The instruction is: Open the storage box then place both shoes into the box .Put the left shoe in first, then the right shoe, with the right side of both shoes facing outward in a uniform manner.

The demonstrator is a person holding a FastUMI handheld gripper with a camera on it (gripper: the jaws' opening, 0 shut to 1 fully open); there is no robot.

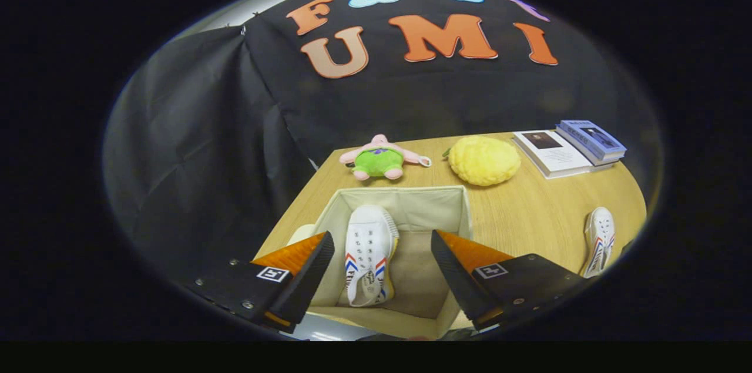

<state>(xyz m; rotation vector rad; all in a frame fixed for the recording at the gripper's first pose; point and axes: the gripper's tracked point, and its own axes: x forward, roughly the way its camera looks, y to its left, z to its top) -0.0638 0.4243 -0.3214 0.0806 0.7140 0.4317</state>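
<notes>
Gripper (382,267) spread wide, empty | left shoe (369,255) in storage box (464,208) | fetch right shoe (599,241) at table (529,214) right edge, match its facing.

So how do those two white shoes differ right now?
The shoe in the box lies in the beige storage box, between the open gripper fingers; the shoe on the table lies on the wooden table, off beside the box. The boxed one shows its laces from above; the other is seen more from its side. Both are white with red and blue stripes.
</notes>
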